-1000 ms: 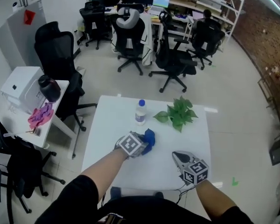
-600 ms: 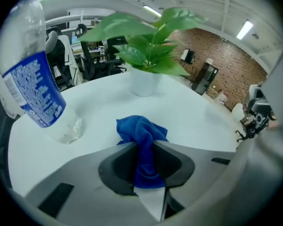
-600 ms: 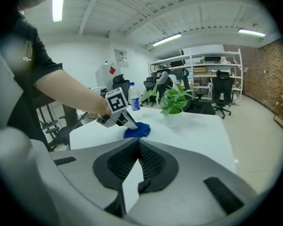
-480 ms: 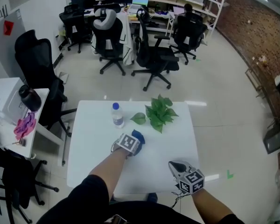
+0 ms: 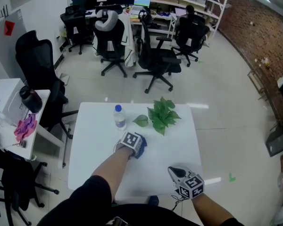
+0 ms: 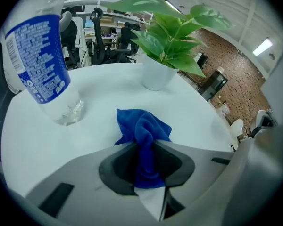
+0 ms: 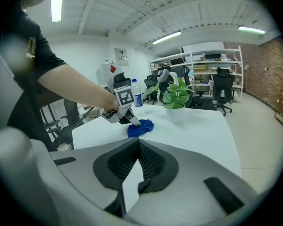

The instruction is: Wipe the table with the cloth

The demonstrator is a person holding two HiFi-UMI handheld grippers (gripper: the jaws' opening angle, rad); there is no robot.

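1. Our left tongs [image 5: 137, 146] are clamped on the blue cloth [image 6: 144, 126]. A fold of it is pinched between the two jaws, and the rest bunches out past the tips.
2. The cloth lies on the white table [image 5: 179, 140], about the middle of the top. Our left tongs press it down against the surface.
3. Just beyond the cloth to the left stands a clear water bottle [image 5: 119, 117] with a blue cap and blue label. It is upright and apart from the cloth.
4. Beyond the cloth to the right stands a leafy green plant [image 5: 161, 113] in a white pot, beside the bottle.
5. Our right tongs [image 5: 175, 172] are over the near right part of the table, well apart from the cloth. Their jaws are closed together with nothing between them.
6. Past the far edge of the table we see black office chairs [image 5: 155, 60] on the pale floor.
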